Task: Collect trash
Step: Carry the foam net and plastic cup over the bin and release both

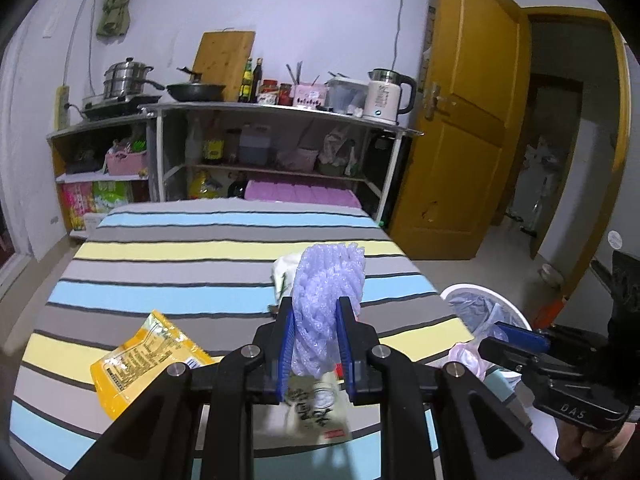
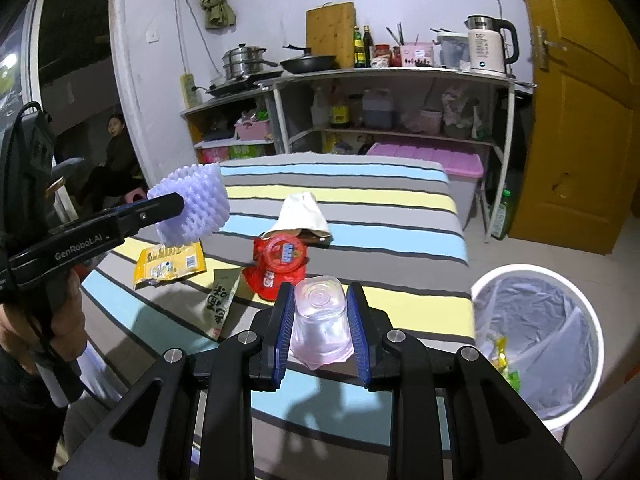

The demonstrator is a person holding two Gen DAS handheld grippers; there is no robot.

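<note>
Above the striped table point(image 2: 360, 216), your left gripper point(image 1: 314, 344) pinches the purple foam net point(image 1: 326, 300) while your right gripper point(image 2: 320, 328) clamps the clear plastic cup point(image 2: 320, 320), both lifted, probably bound for the lined bin point(image 2: 540, 344) beside the table.

"GenRobot.AI" in white on the black body of the left gripper point(image 2: 170, 210). "DAS" embossed on the black body of the right gripper point(image 1: 516, 342). "55°" on the white electric kettle point(image 2: 486, 50). Print on the wrappers is unreadable.
</note>
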